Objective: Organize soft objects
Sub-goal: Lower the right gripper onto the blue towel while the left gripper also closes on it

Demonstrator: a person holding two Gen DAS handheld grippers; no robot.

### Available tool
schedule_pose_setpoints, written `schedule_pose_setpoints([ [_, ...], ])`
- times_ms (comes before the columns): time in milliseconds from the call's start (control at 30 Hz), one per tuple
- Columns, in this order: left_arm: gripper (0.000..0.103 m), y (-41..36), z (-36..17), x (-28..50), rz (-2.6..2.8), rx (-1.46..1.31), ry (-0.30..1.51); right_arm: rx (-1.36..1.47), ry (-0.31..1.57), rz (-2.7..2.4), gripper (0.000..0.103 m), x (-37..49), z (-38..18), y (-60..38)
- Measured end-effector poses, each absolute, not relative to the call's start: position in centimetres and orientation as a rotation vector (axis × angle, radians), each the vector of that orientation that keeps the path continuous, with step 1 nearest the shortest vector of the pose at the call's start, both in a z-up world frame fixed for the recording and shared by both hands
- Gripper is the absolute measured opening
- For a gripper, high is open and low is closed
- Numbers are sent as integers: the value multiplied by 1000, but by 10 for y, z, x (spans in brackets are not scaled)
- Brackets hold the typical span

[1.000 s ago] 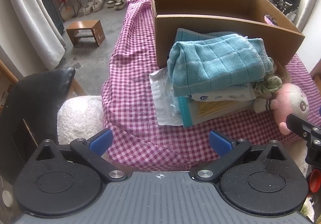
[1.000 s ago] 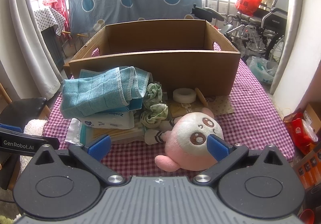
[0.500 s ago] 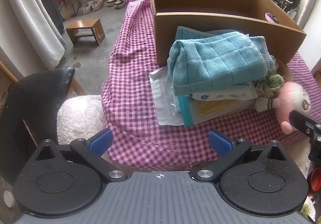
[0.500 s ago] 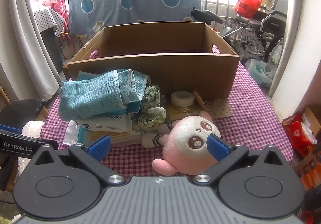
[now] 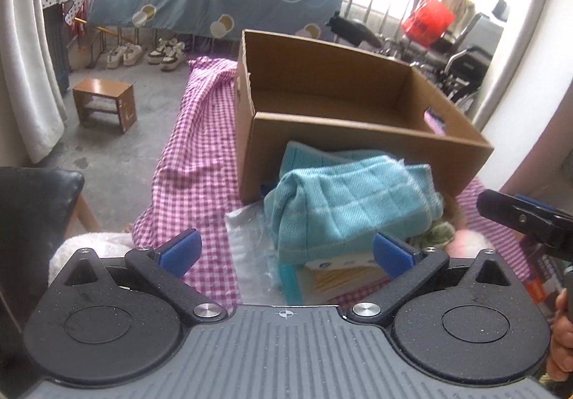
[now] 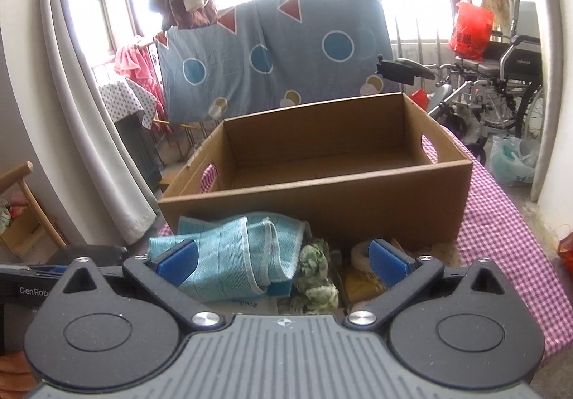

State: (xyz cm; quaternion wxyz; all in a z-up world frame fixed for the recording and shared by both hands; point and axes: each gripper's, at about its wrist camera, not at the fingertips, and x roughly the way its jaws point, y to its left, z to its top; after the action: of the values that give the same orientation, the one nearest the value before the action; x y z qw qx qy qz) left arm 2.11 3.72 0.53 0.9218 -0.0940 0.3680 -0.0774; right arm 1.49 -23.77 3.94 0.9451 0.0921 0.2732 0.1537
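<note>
Bench (image 6: 501,220) under pink check cloth, cardboard box (image 6: 322,191) at the back, still empty. Teal towel (image 5: 351,205) tops the pile against the box's front wall. Both views have tilted up and closed in over the last second; pink plush (image 5: 469,239) now barely visible. Left tongs (image 5: 286,252) and right tongs (image 6: 283,257) spread apart, holding nothing. Looks like a towel approach; nothing sorted yet.

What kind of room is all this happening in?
Probably a lived-in home, near a balcony or sunroom: a patterned bedsheet hangs drying by the window, sneakers sit on the concrete floor, and a wheelchair is parked behind the checkered-cloth table.
</note>
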Motion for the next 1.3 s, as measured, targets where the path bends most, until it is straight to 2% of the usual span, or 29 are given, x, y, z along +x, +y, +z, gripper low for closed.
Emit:
schedule_pose_setpoints([
  [167,99,37,6,42,-244,-220,766,266,607,387,100,47,34,-230],
  [333,88,34,-4,60,-303,-236,804,280,690,409,81,71,20,-223],
  [400,79,35,-8,67,-323,-249,827,289,713,416,80,77,16,-221],
  [633,73,47,-19,85,-360,-320,878,327,768,408,80,98,4,-222],
  [767,61,50,-20,92,-370,-336,879,324,783,411,80,106,-1,-218],
  [833,56,50,-20,95,-380,-339,879,323,789,416,71,108,-3,-217],
  [1000,42,48,-18,97,-400,-325,865,265,762,414,67,104,1,-211],
  [1200,42,48,-19,99,-408,-322,857,123,668,378,67,90,7,-198],
  [1233,41,48,-20,100,-407,-319,859,110,657,378,65,89,7,-196],
  [1300,34,48,-20,99,-410,-316,854,81,630,381,57,83,8,-191],
])
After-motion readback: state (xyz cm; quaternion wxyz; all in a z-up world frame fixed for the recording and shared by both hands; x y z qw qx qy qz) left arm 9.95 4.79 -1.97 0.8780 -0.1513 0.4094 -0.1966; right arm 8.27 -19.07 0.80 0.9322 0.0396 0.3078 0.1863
